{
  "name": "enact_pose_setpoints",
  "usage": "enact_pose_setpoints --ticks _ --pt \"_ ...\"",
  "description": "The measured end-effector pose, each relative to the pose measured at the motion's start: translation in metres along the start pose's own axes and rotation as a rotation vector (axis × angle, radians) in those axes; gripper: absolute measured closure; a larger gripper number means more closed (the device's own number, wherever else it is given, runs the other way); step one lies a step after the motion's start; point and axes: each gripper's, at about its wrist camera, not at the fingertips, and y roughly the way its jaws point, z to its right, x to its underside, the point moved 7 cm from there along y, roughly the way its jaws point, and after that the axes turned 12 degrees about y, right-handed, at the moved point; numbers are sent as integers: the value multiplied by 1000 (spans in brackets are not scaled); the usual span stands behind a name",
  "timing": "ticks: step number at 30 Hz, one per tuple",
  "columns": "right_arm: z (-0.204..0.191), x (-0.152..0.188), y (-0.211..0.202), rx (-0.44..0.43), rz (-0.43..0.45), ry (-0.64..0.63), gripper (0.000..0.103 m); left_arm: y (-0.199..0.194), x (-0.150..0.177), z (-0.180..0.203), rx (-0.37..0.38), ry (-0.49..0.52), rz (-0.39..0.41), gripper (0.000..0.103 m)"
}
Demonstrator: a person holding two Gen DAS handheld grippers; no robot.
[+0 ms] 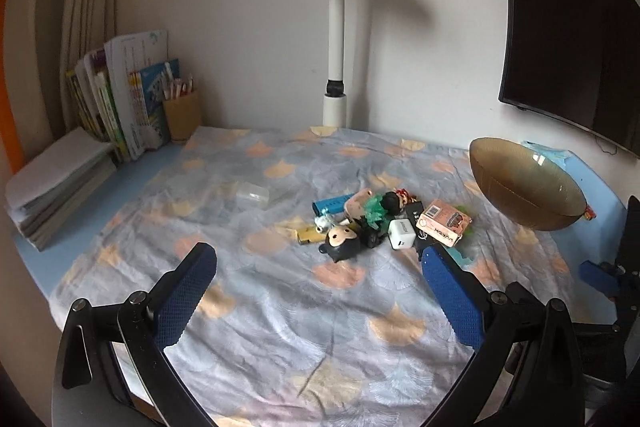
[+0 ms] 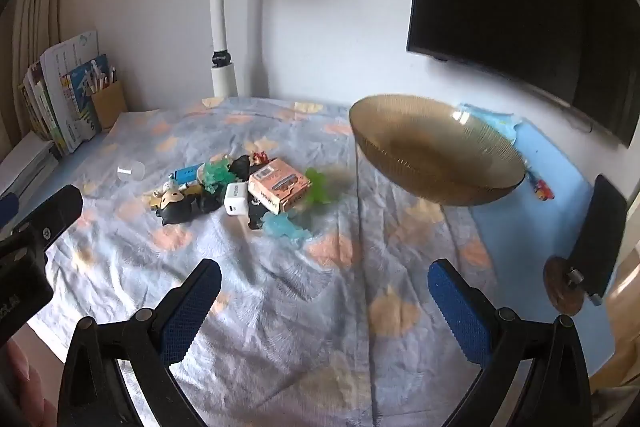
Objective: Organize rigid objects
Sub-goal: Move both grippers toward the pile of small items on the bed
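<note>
A pile of small rigid objects lies mid-table on the patterned cloth [image 1: 280, 307]: a white charger cube [image 1: 401, 234], a pink card box [image 1: 443, 222], a black round-faced figure [image 1: 340, 241], a blue bar [image 1: 330, 205]. The pile also shows in the right wrist view, with the charger cube [image 2: 235, 199] and card box [image 2: 278, 187]. An amber glass bowl [image 1: 524, 183] stands right of the pile, also in the right wrist view [image 2: 434, 151]. My left gripper [image 1: 316, 267] is open and empty, just short of the pile. My right gripper [image 2: 324, 281] is open and empty, nearer the table's front.
A white desk lamp [image 1: 336, 27] stands at the back. Books [image 1: 128, 95] and a pencil holder [image 1: 182, 115] are at the back left, a paper stack [image 1: 56, 183] at the left. A dark monitor [image 1: 572, 27] hangs at right. A clear small box [image 1: 252, 195] lies left of the pile.
</note>
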Motion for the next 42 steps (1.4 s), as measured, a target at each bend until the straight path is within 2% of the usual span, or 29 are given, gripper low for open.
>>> enact_pose_setpoints --ticks 3,10,14,16,19,21,22,24,25,28,30,31,35,39,42 --pt "3 1 7 -14 -22 16 0 8 2 3 38 -12 -8 1" --pt "0 2 27 -2 -60 -22 0 38 17 14 99 -30 -101 1" --pt "3 2 41 -8 -100 -32 0 53 18 14 175 -66 -148 1" --pt "3 -3 44 -32 -109 -36 0 60 18 12 170 -53 -168 1" --pt "3 -16 42 -77 -90 -68 0 70 20 6 173 -49 -201 1" --pt "-4 -28 48 -112 -27 -96 0 80 23 1 217 -103 -240 1" --pt "-6 -32 50 -121 -28 -115 0 86 25 -1 244 -134 -259 1" --pt "-13 -41 59 -154 -79 -161 0 96 27 -5 266 -179 -290 1" --pt "-18 -44 65 -169 -107 -187 0 101 27 -6 250 -179 -302 1" --pt "-35 -52 84 -213 -165 -241 0 109 22 -6 201 -130 -307 2" --pt "-42 -51 99 -222 -216 -250 1 120 18 -5 215 -120 -306 2" --pt "-47 -53 104 -232 -223 -255 5 124 17 -6 231 -131 -314 2" --pt "-61 -51 127 -253 -259 -302 17 154 23 -5 285 -189 -372 19" --pt "-63 -45 146 -256 -300 -310 20 173 31 10 290 -165 -418 35" --pt "-61 -44 154 -242 -305 -320 22 175 30 18 275 -131 -401 41"
